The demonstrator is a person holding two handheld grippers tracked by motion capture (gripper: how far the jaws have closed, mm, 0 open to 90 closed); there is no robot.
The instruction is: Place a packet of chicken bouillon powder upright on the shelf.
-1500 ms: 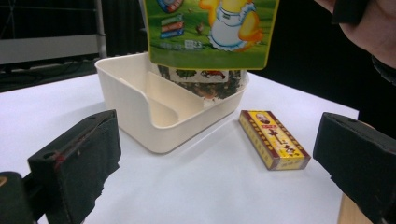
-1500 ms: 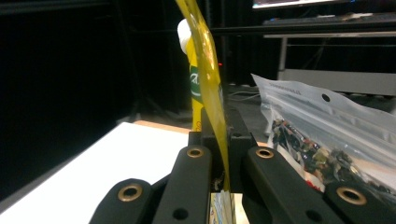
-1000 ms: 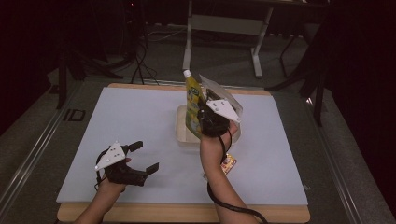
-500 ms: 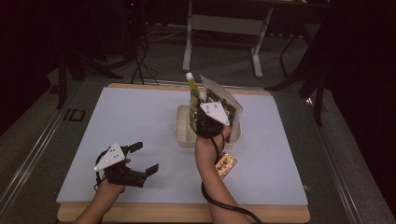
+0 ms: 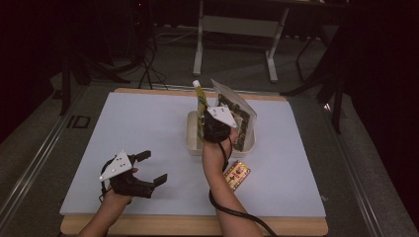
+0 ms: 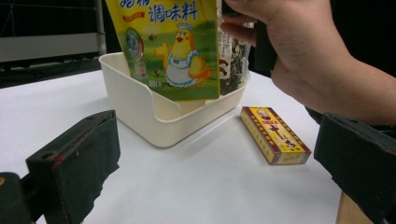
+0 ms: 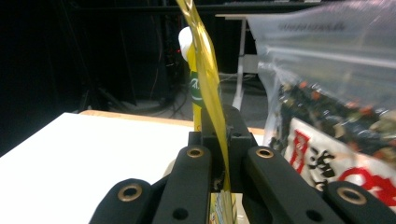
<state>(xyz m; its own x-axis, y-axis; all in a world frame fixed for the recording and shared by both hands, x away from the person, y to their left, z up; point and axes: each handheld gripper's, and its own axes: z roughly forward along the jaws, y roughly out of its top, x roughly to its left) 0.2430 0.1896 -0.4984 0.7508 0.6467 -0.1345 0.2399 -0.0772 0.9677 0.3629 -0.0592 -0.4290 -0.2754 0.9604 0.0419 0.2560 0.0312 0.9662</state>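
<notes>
The right claw (image 5: 204,129) had come down since a second back, and the yellow pouch (image 5: 200,111) clamped edge-on in its jaws now hung lower, its bottom dipping inside the cream tub (image 5: 193,146) at the centre of the high view rather than above it. I'd judge the drop-in nearly done, with only the release left. In the tub already stood a clear bag (image 5: 238,116) of dark snacks, leaning toward the right. A small box (image 5: 236,175) lay on the white worktop (image 5: 123,123) just below the tub, outside it. At lower left, the left claw (image 5: 150,169) stayed put, jaws wide and empty.
</notes>
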